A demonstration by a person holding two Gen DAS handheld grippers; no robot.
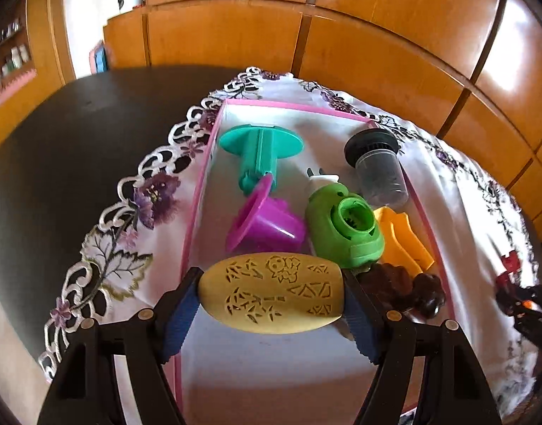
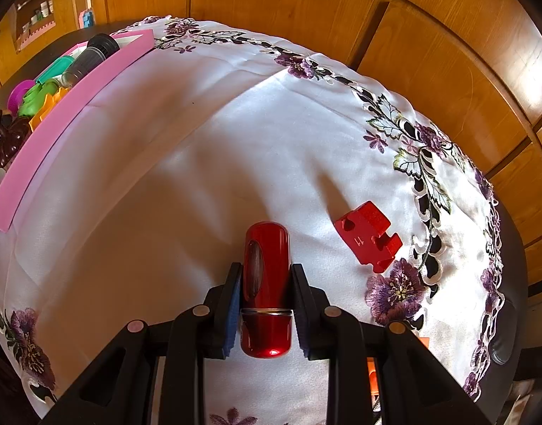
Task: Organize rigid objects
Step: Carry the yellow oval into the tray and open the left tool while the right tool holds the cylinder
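Left gripper fingers clamped wide; right gripper fingers clamped narrow.

Dark table carries embroidered cloth, pink tray.

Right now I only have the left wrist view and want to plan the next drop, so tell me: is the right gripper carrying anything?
Observer: Yes, the right gripper is shut on a glossy red capsule, held lengthwise between its fingers.
Operator: Anything still loose on the cloth over there?
Observer: One red notched block lies on the white tablecloth, to the right of the capsule and apart from it.
Operator: How does the pink box sit from that side?
Observer: The pink box is far off to the upper left; its outer wall faces that camera, with the black-capped jar poking above the rim.
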